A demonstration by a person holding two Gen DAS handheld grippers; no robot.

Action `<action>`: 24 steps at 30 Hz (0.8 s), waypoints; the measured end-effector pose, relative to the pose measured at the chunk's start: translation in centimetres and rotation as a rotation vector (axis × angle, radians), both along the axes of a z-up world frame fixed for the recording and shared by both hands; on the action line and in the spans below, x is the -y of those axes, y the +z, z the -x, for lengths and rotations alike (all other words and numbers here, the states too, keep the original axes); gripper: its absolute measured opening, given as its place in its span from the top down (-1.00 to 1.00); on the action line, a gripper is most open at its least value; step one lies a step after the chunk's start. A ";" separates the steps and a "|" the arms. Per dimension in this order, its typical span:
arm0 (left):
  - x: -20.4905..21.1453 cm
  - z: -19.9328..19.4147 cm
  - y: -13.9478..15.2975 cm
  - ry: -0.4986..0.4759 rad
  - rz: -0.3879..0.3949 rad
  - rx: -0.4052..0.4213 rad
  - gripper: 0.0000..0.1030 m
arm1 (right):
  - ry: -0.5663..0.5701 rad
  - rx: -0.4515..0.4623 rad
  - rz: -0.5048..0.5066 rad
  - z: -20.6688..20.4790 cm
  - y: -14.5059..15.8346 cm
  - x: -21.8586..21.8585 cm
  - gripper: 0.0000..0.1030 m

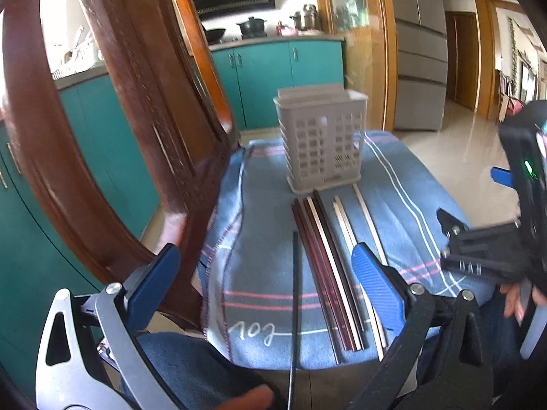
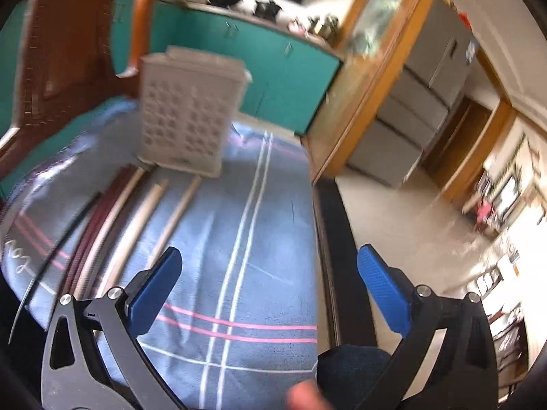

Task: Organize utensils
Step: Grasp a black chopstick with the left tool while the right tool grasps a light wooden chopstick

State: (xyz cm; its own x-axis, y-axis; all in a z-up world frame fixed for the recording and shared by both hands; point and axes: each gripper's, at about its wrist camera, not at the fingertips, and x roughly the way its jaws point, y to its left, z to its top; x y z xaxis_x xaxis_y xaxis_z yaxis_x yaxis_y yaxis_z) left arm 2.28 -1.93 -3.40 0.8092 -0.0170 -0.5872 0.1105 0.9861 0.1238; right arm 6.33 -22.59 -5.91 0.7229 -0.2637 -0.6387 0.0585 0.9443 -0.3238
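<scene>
Blue cloth (image 1: 259, 225), chopsticks (image 1: 328, 266) beside holder (image 1: 321, 143), both tongs (image 1: 266, 283) (image 2: 270, 287) wide, empty.

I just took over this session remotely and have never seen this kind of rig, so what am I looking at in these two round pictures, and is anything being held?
No robot arm here: a person carries a hand-held two-finger gripper in each hand. Each picture comes from a fisheye camera on one gripper, looking forward along its blue-padded fingers.

The left wrist view shows the left gripper with its jaws wide open and nothing between them. The black device at that picture's right edge is the right gripper seen from outside. The right wrist view, blurred, shows the right gripper, also open and empty.

The work surface is a blue cloth with pink and white stripes. On it stands an upright grey perforated plastic utensil holder. In front of it a row of long chopsticks, dark red, black and pale wood, lies side by side. One thin black stick lies apart, on their left.
</scene>
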 end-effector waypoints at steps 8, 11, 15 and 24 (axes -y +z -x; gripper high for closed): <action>0.3 -3.6 -2.8 -0.070 0.126 -0.181 0.13 | 0.061 -0.251 -0.429 -10.0 -2.6 1.0 0.00; 0.4 -5.1 -3.7 -0.066 0.158 -0.224 0.23 | 0.071 -0.328 -0.422 -13.1 -4.0 -1.0 0.00; 0.6 -8.0 -4.8 -0.064 0.181 -0.276 0.26 | 0.061 -0.372 -0.351 -15.4 -5.5 -2.9 0.05; 1.5 -12.6 -8.2 -0.033 0.071 -0.410 0.38 | 0.107 -0.359 -0.275 -14.2 -5.4 -2.0 0.37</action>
State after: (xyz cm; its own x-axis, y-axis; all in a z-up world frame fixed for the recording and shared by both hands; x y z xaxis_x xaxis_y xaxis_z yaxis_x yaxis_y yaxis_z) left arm 14.84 -3.39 -11.58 0.5068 -0.0909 -0.8573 0.1681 0.9858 -0.0051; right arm 20.56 -20.64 -11.36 0.4573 0.0144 -0.8892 -0.1143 0.9925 -0.0427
